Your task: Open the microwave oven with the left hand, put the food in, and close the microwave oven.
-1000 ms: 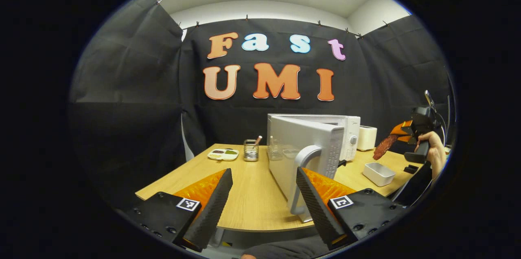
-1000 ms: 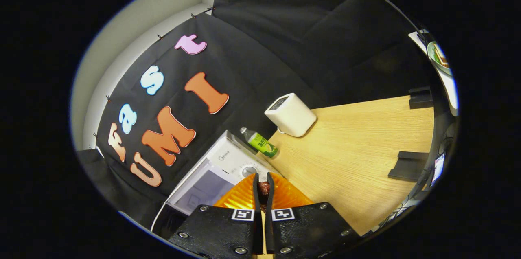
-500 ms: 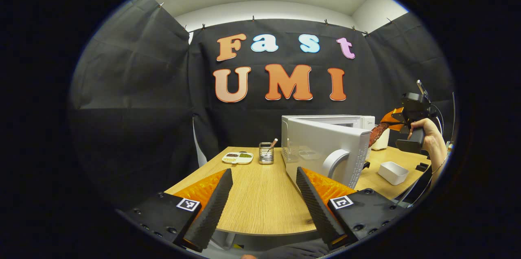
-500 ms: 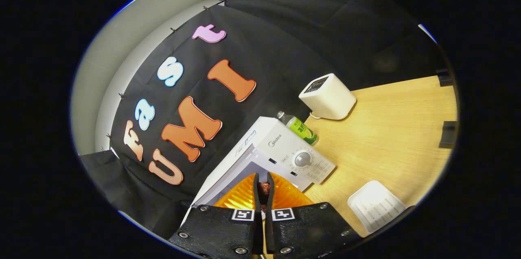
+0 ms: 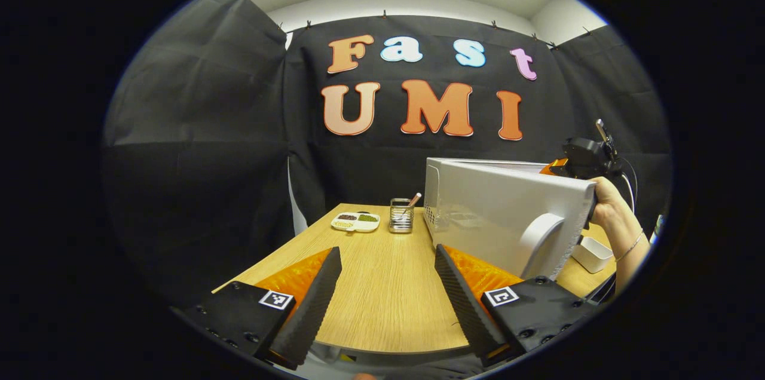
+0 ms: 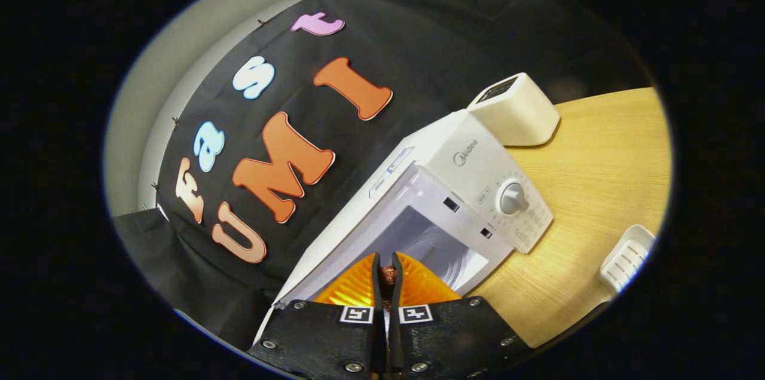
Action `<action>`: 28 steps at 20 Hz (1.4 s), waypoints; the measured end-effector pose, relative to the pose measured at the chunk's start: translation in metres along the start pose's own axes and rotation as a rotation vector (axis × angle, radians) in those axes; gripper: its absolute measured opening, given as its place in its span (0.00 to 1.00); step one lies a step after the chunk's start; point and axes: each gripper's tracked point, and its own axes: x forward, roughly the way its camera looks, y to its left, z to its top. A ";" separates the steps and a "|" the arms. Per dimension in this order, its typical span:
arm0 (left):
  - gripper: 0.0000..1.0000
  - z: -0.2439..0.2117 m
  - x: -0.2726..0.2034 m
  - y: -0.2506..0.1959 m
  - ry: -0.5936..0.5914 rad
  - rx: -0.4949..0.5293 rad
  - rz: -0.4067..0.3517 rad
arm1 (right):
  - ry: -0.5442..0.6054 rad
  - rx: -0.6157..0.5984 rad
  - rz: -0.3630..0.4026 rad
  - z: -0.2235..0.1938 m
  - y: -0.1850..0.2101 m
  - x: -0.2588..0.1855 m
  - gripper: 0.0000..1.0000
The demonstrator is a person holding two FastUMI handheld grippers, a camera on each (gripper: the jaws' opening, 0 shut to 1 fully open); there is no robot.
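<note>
Left gripper view: open microwave door [image 5: 508,213] hides most of the right gripper [image 5: 583,159] and the food; hand [image 5: 606,201] partly cut off behind it. Left gripper [image 5: 387,284] fingers spread wide, touching nothing, above the tabletop [image 5: 382,284]. Right gripper view: right gripper fingers [image 6: 375,272] pressed nearly together, pinching dark reddish food [image 6: 387,275], mostly hidden between them, at the open microwave [image 6: 460,189] cavity.
</note>
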 end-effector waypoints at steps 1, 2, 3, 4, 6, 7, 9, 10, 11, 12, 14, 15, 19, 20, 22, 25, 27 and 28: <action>0.93 -0.002 0.008 0.003 0.004 -0.002 0.001 | 0.004 0.011 0.001 -0.006 0.002 0.012 0.01; 0.93 -0.003 0.014 0.005 0.009 -0.007 0.002 | 0.005 0.024 0.007 -0.012 0.005 0.024 0.01; 0.93 -0.004 0.018 0.005 0.012 -0.011 0.003 | 0.009 0.031 0.012 -0.019 0.007 0.034 0.01; 0.93 -0.005 0.023 0.008 0.016 -0.013 0.005 | 0.014 0.030 0.014 -0.026 0.008 0.044 0.01; 1.00 -0.006 0.033 0.012 0.020 -0.020 0.009 | 0.009 0.010 0.016 -0.039 0.007 0.055 0.01; 1.00 -0.007 0.037 0.015 0.021 -0.018 0.016 | 0.004 0.005 0.019 -0.044 0.006 0.062 0.01; 1.00 -0.008 0.045 0.020 0.023 -0.018 0.022 | 0.001 -0.001 0.021 -0.051 0.004 0.082 0.01; 0.94 -0.010 0.048 0.022 0.029 -0.018 0.026 | 0.000 -0.011 0.015 -0.057 0.001 0.089 0.01; 0.94 -0.012 0.050 0.023 0.032 -0.019 0.027 | -0.003 -0.027 0.002 -0.061 -0.003 0.095 0.01; 0.94 -0.013 0.052 0.024 0.035 -0.018 0.029 | -0.010 -0.042 0.007 -0.064 -0.006 0.102 0.01; 1.00 -0.016 0.056 0.026 0.044 -0.017 0.033 | -0.011 -0.073 0.024 -0.065 -0.004 0.107 0.05; 0.94 -0.016 0.058 0.025 0.044 -0.020 0.031 | -0.003 -0.106 0.008 -0.068 -0.009 0.109 0.12; 0.98 -0.017 0.062 0.022 0.046 -0.027 0.023 | 0.002 -0.298 -0.059 -0.066 -0.027 0.113 0.47; 0.93 -0.016 0.062 0.021 0.045 -0.025 0.023 | -0.008 -0.333 -0.065 -0.062 -0.029 0.112 0.56; 0.98 -0.015 0.060 0.020 0.044 -0.023 0.024 | -0.023 -0.395 -0.075 -0.058 -0.031 0.108 0.77; 0.97 -0.012 0.057 0.018 0.036 -0.019 0.023 | -0.010 -0.467 -0.062 -0.055 -0.027 0.099 0.94; 0.94 -0.008 0.054 0.016 0.029 -0.011 0.021 | -0.014 -0.506 -0.037 -0.048 -0.021 0.088 0.94; 0.94 -0.005 0.052 0.014 0.025 -0.005 0.020 | -0.025 -0.534 -0.026 -0.042 -0.017 0.082 0.94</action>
